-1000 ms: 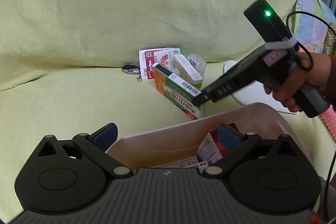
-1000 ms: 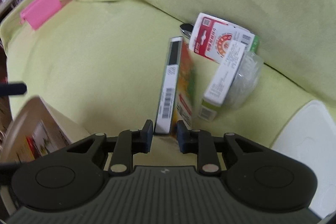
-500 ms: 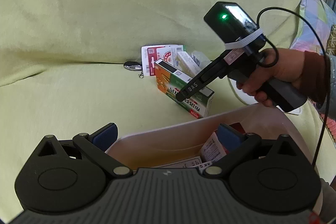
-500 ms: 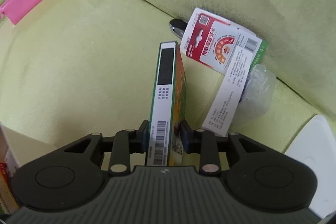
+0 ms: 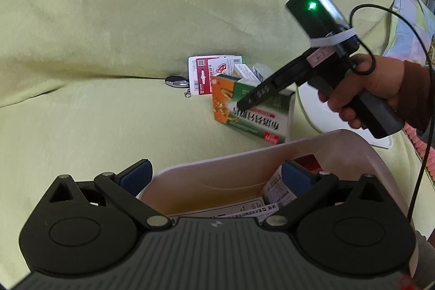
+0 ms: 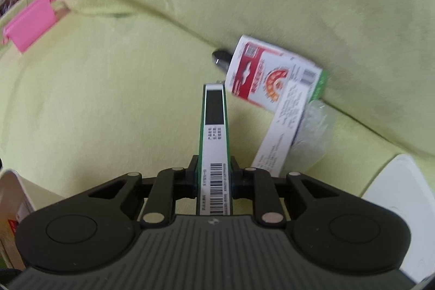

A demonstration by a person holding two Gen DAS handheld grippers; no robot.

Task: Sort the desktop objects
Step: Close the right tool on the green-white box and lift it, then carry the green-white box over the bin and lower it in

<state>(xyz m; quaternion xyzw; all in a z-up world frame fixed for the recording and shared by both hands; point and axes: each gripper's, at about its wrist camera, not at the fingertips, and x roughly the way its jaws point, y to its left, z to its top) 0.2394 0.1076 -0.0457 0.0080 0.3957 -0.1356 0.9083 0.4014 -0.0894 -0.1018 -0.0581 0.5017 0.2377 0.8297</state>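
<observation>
- Right gripper [image 6: 213, 175]: fingers pinched on the narrow sides of the green-and-orange medicine box [image 6: 214, 143], which stands on edge with its barcode strip facing the camera.
- Left wrist view shows the same box [image 5: 252, 110] clear of the yellow-green sofa seat [image 5: 95, 127], just beyond the far rim of the beige storage bin [image 5: 244, 154].
- Left gripper [image 5: 217, 175]: fingers spread wide, holding nothing, hovering over the bin's near part.
- Judgement: the step in hand is carrying the box to the bin. Keep the pinch firm, clear the rim, turn the box flat, and release only once it is inside, away from the cartons already there.
- Still on the seat by the backrest: red-and-white blister card [image 6: 258, 72], white carton [image 6: 282, 127], clear plastic packet [image 6: 312, 124], metal keyring [image 5: 176, 80].
- Writing: barcode and small Chinese print on the box, too blurred to read; "SYS"-like letters on the right gripper's side, uncertain.
</observation>
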